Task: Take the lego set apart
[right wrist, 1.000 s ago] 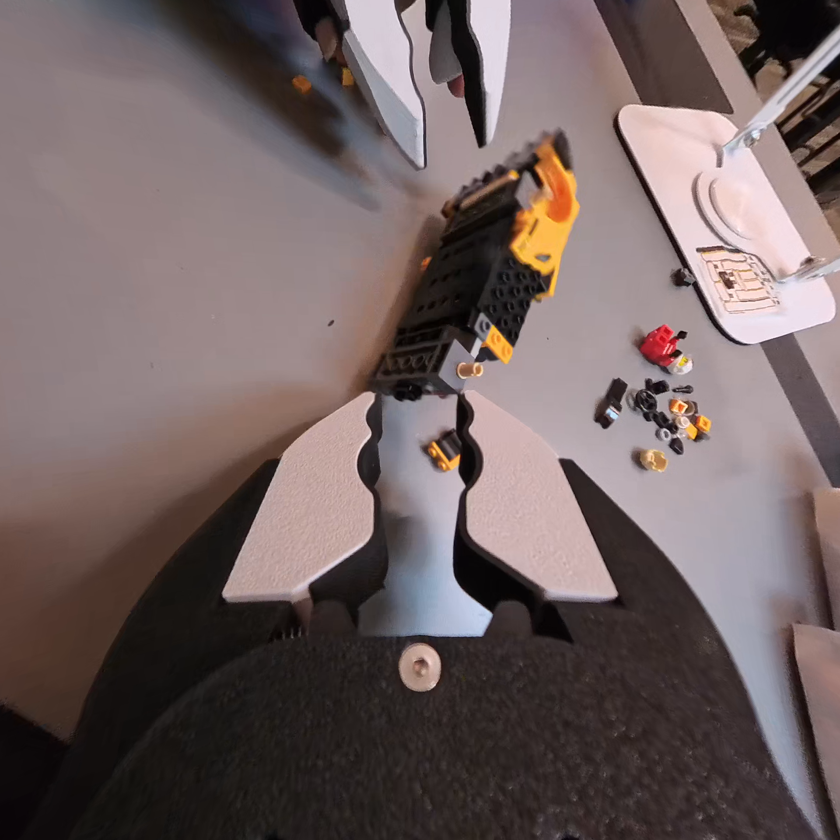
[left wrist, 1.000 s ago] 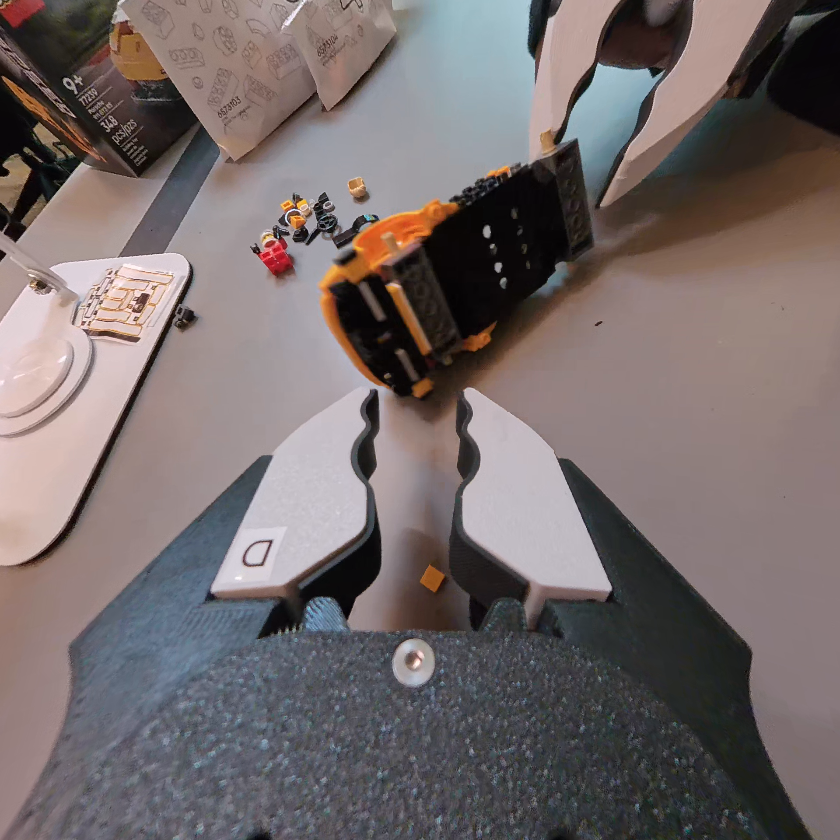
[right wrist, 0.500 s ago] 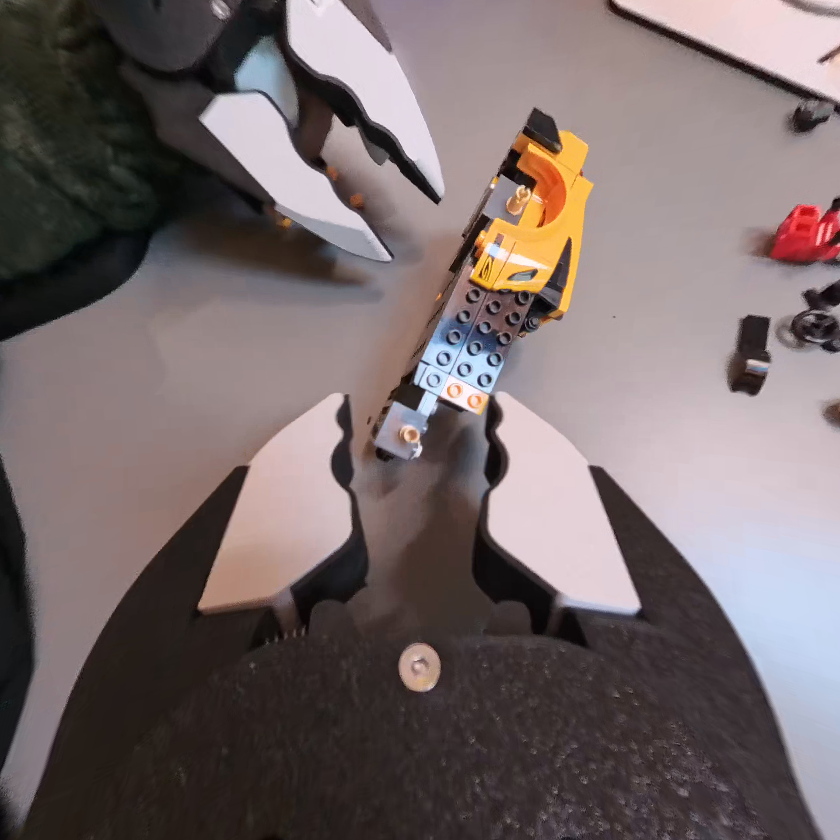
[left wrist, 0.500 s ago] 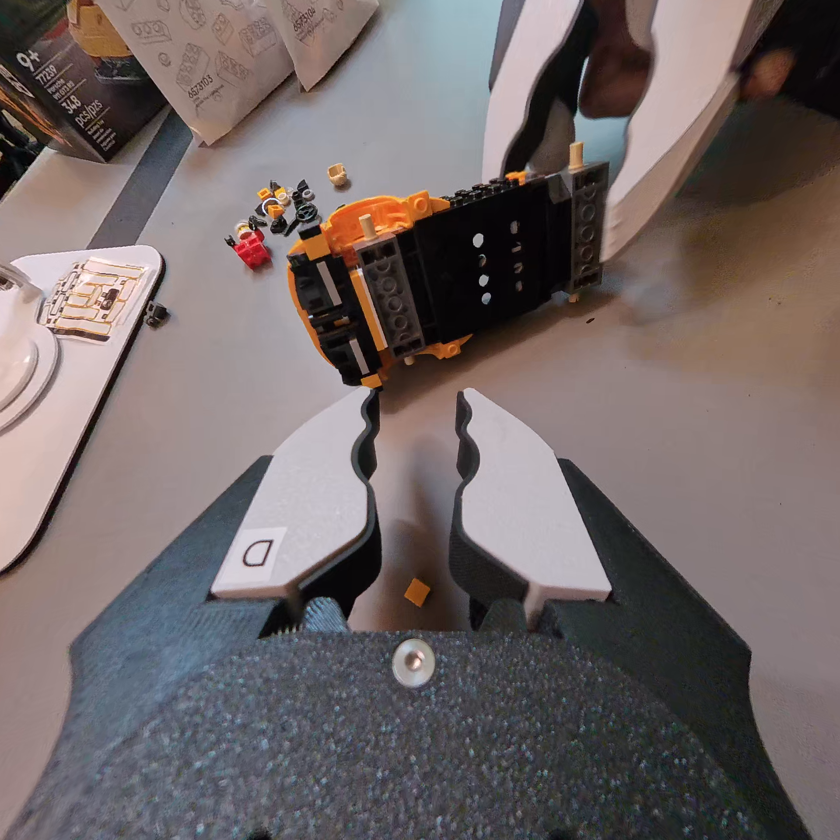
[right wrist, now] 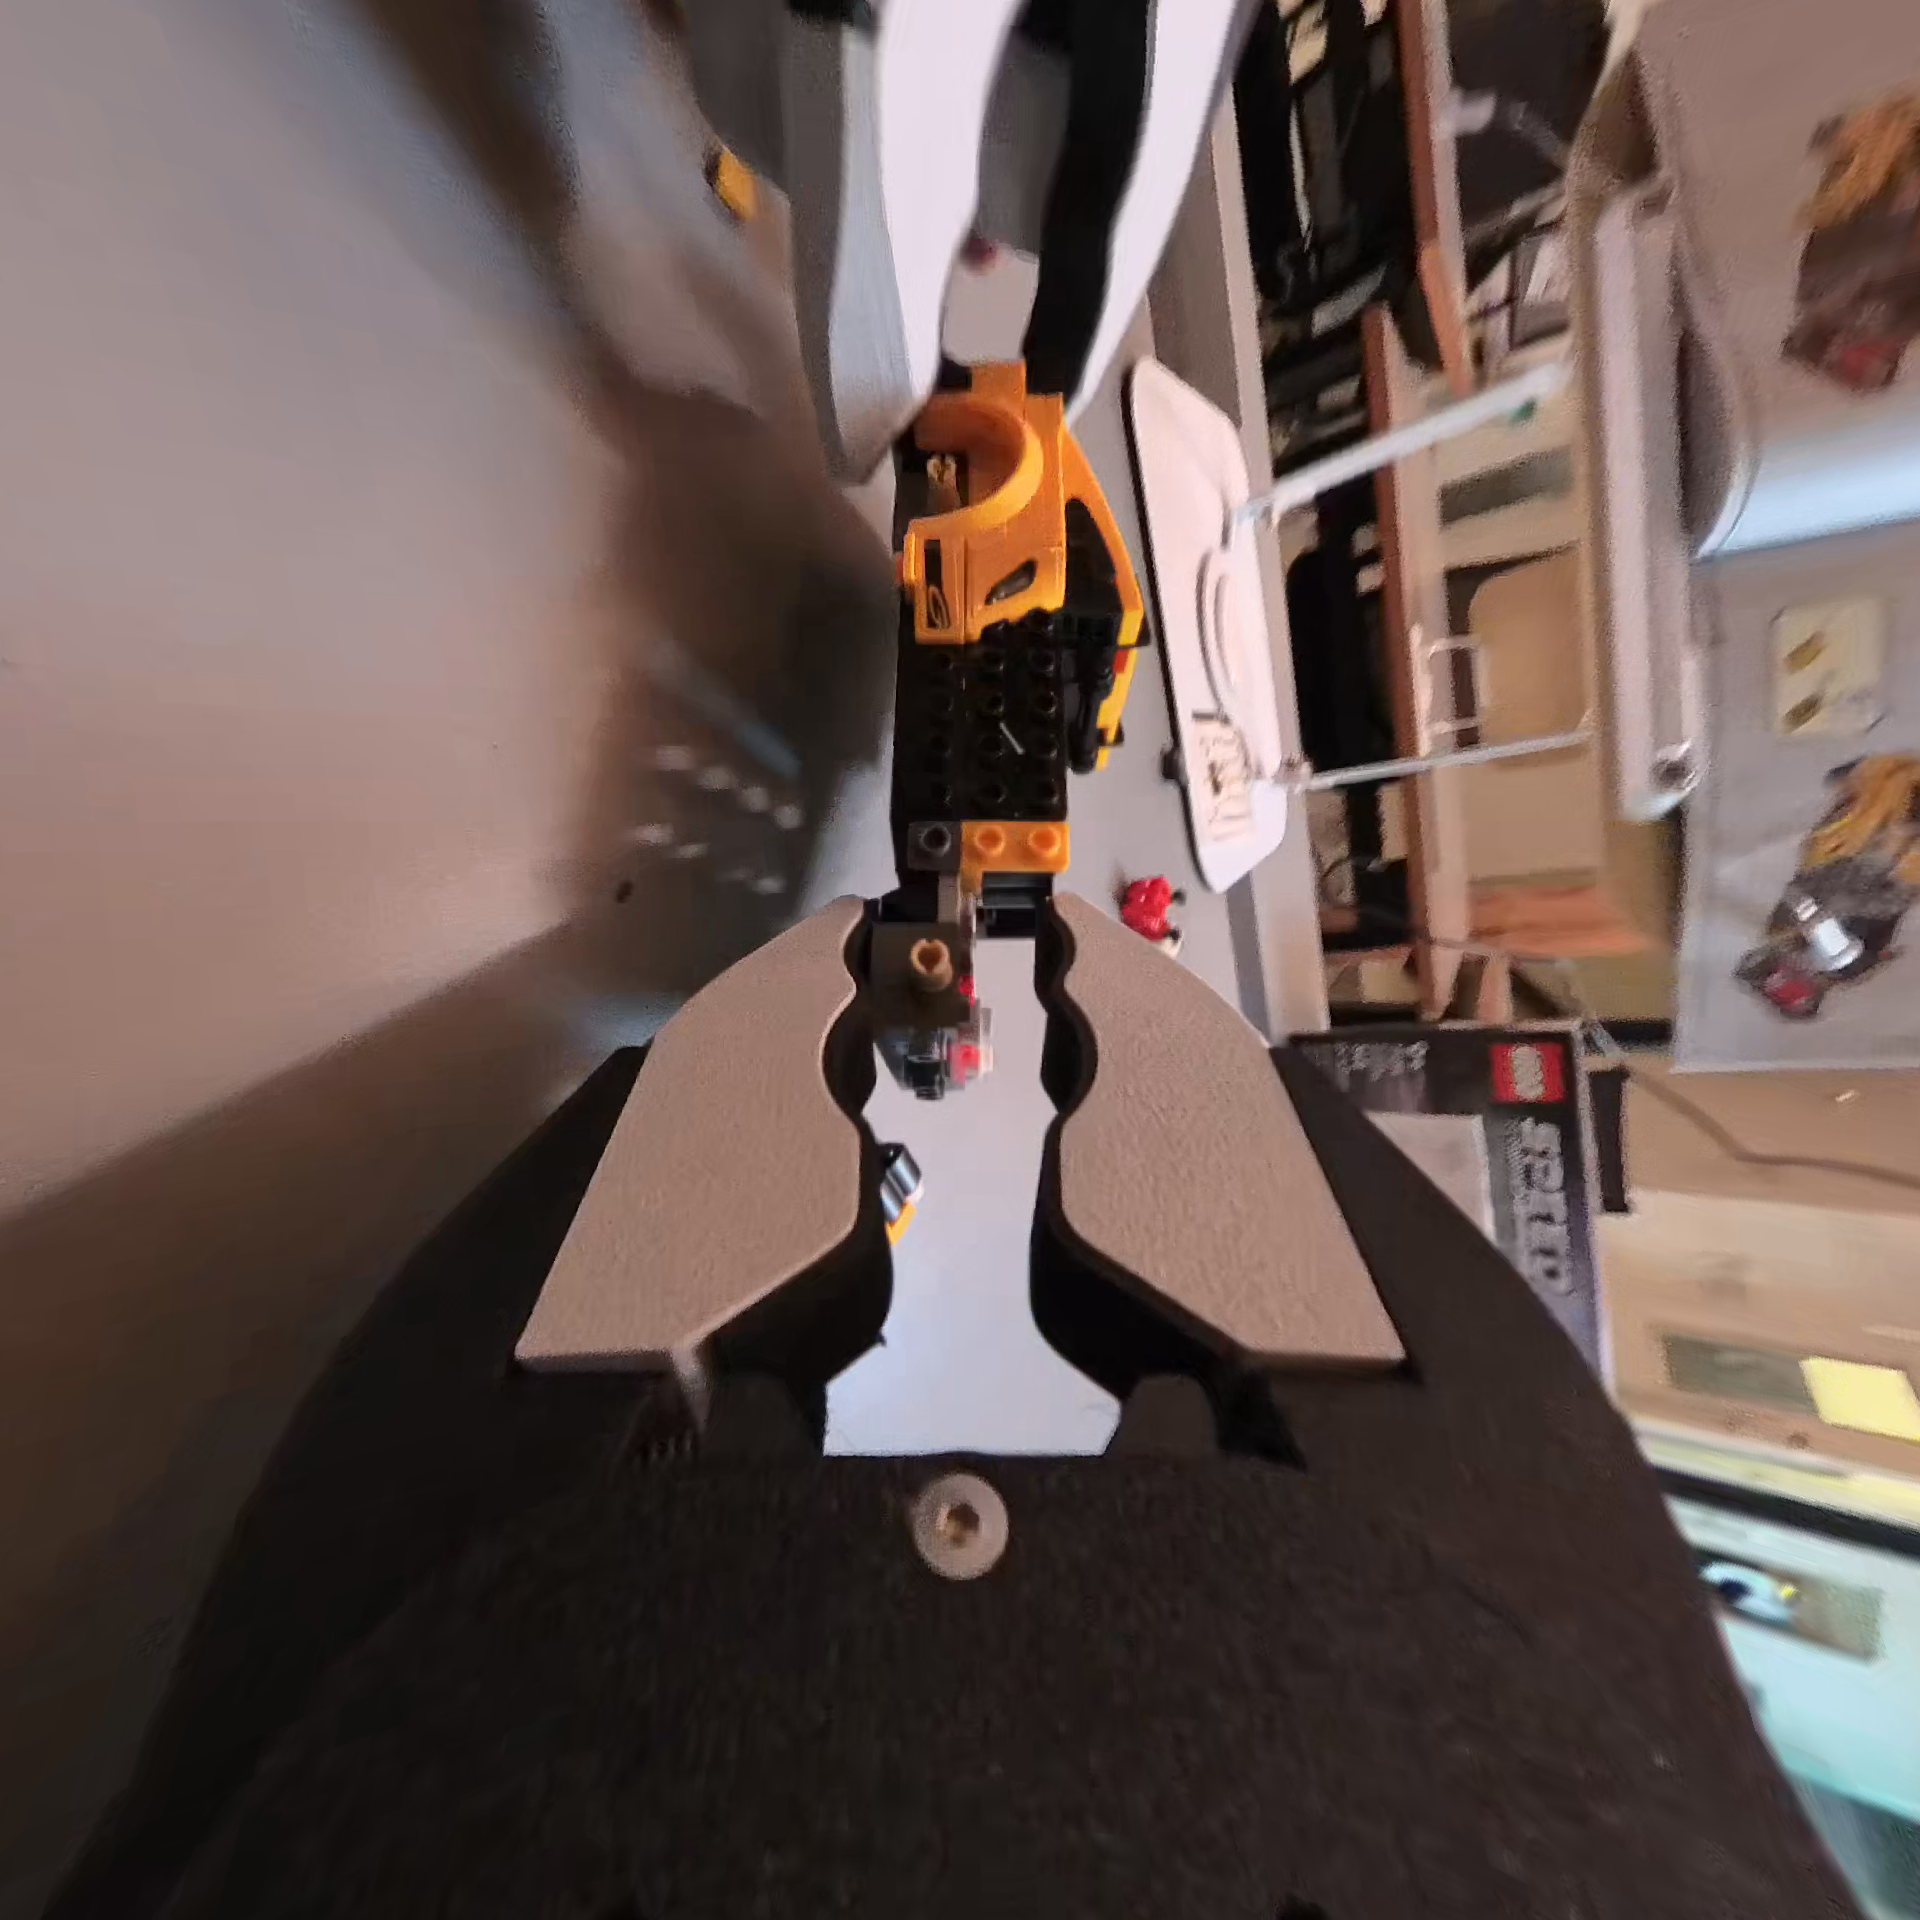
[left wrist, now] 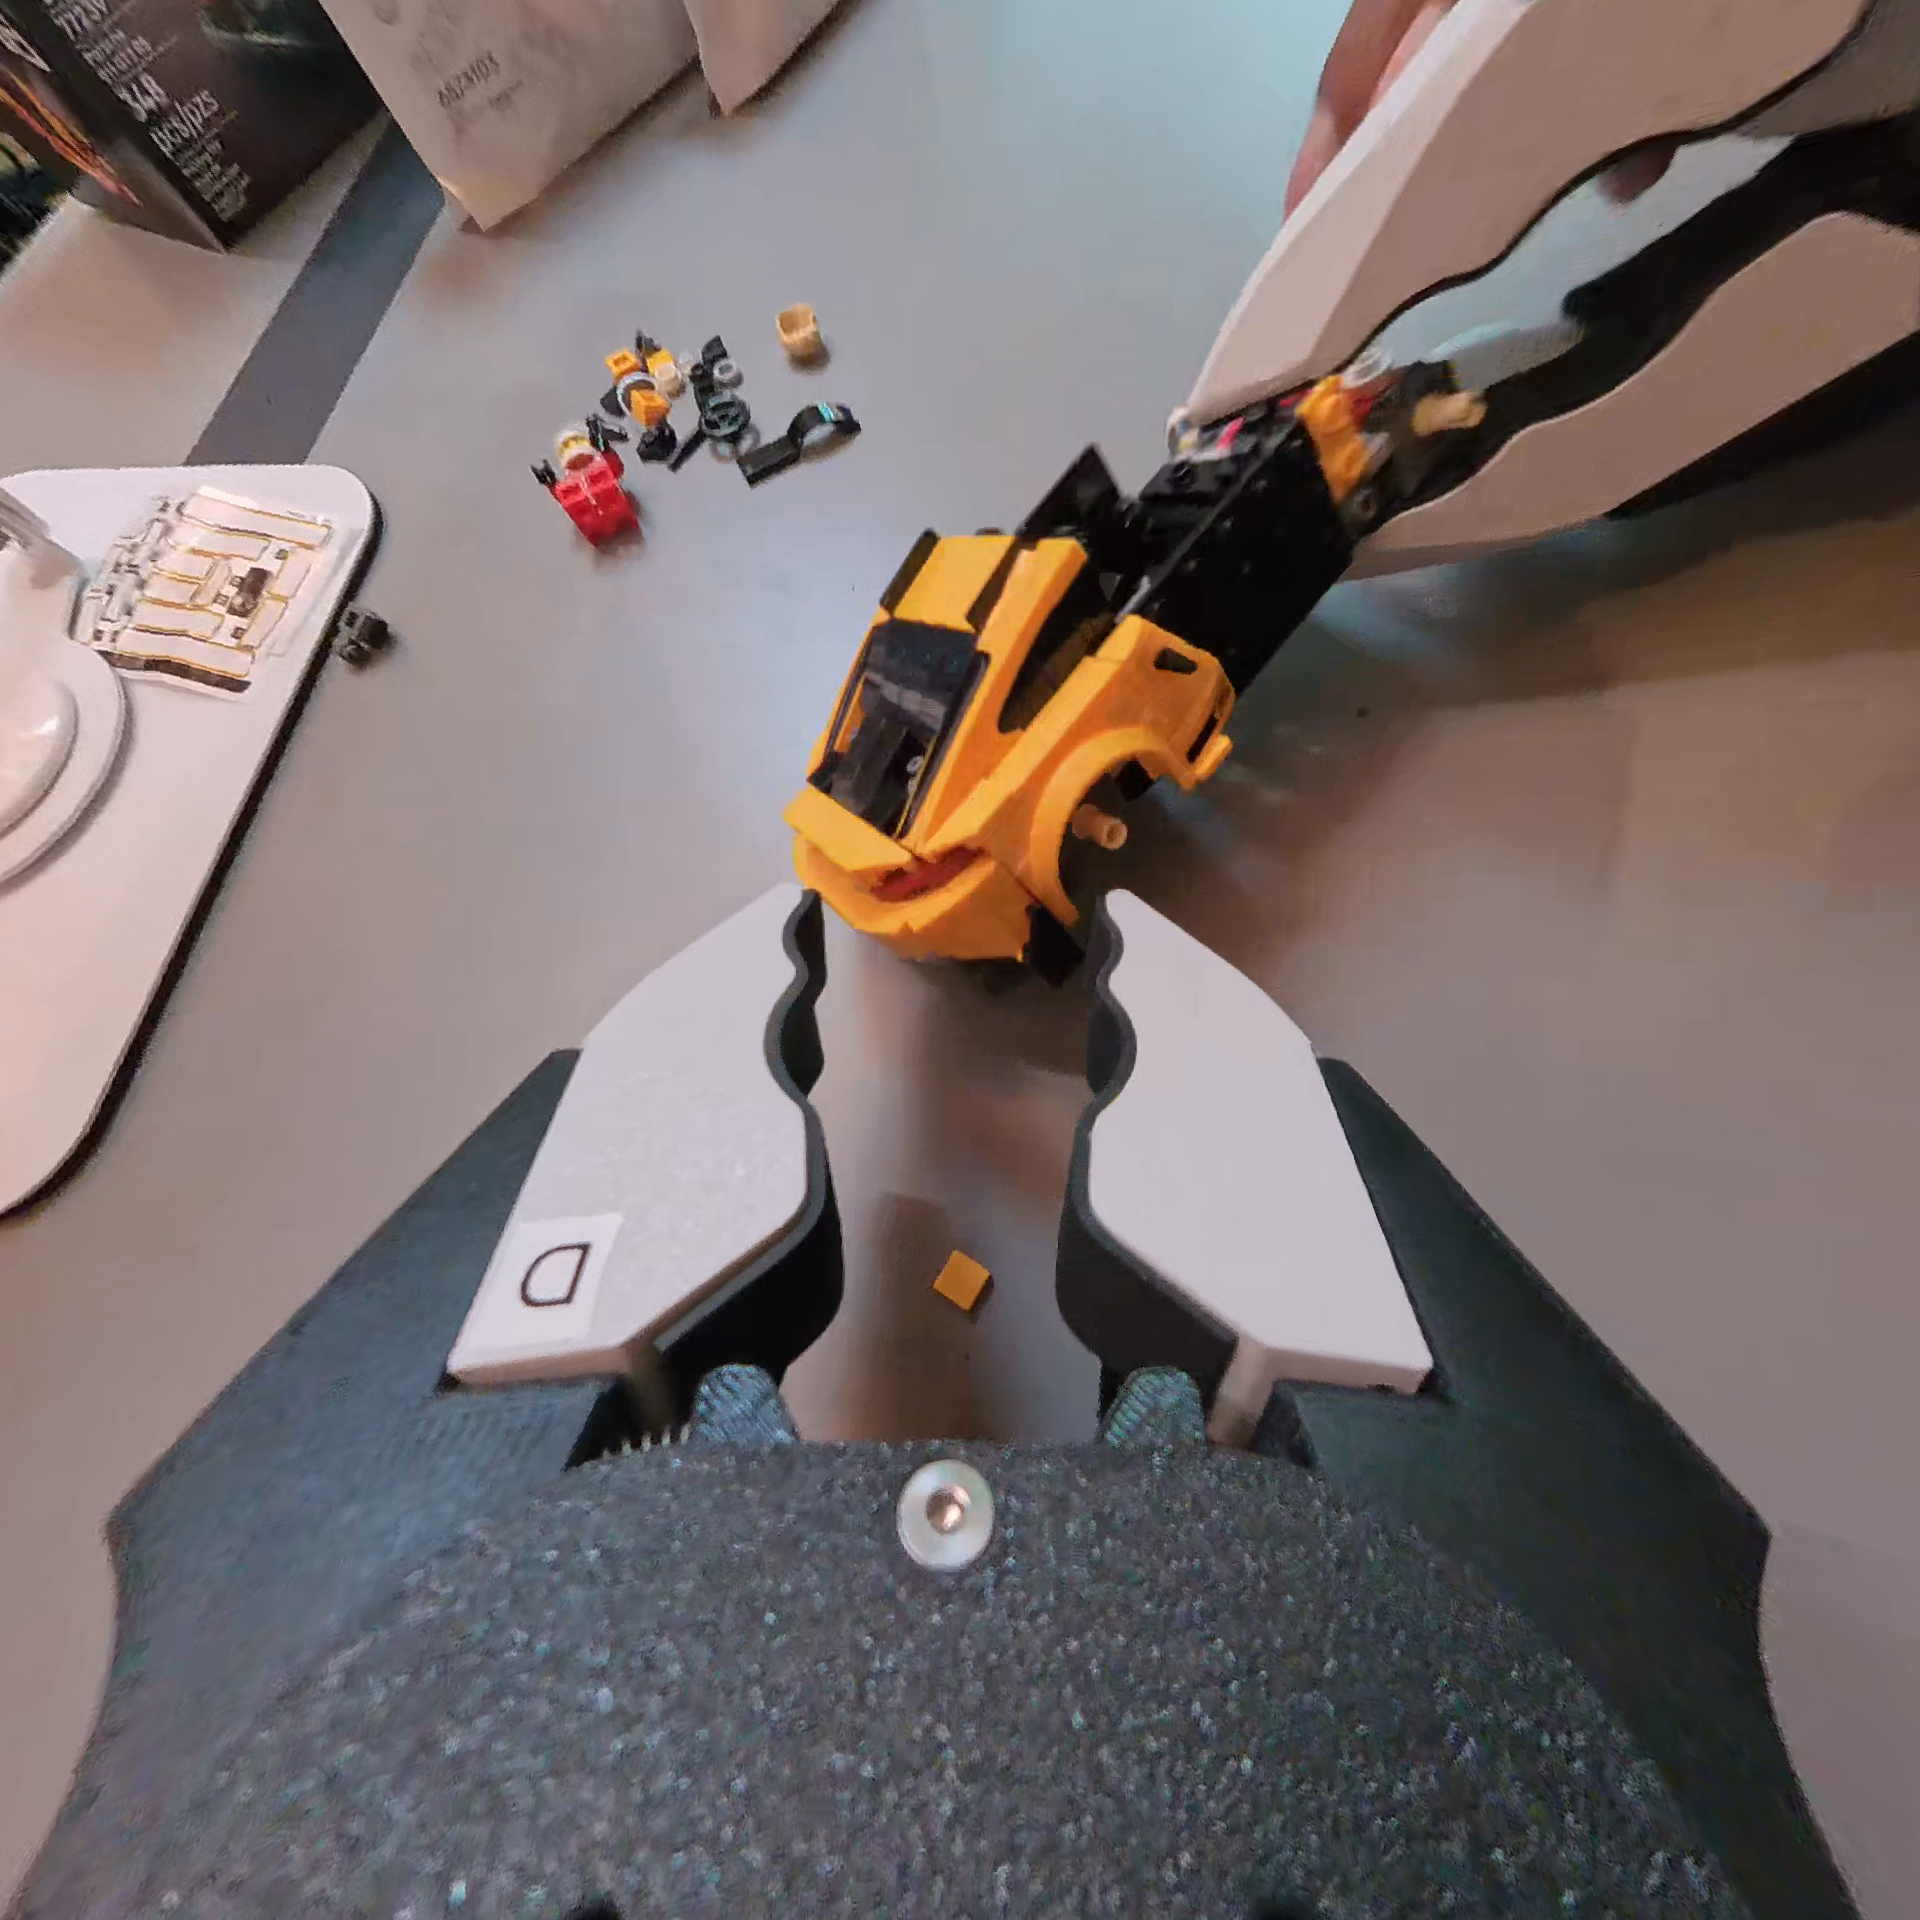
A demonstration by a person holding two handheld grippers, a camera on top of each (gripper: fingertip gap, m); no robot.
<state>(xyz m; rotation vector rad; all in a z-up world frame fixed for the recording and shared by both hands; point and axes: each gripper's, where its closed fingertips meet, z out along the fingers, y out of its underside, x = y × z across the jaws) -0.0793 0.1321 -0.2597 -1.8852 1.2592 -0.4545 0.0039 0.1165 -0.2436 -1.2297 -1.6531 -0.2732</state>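
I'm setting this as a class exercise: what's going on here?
A person with two handheld grippers is dismantling an orange and black lego car. The right gripper clamps its black rear end. The left gripper is open at the orange nose. Removed pieces lie on the grey table.

Printed lettering and a red brand logo on the box (right wrist: 1538, 1132). Printed code on the bag (left wrist: 499, 94). Single-letter sticker (left wrist: 556, 1273) on a left gripper (left wrist: 956, 930) finger.
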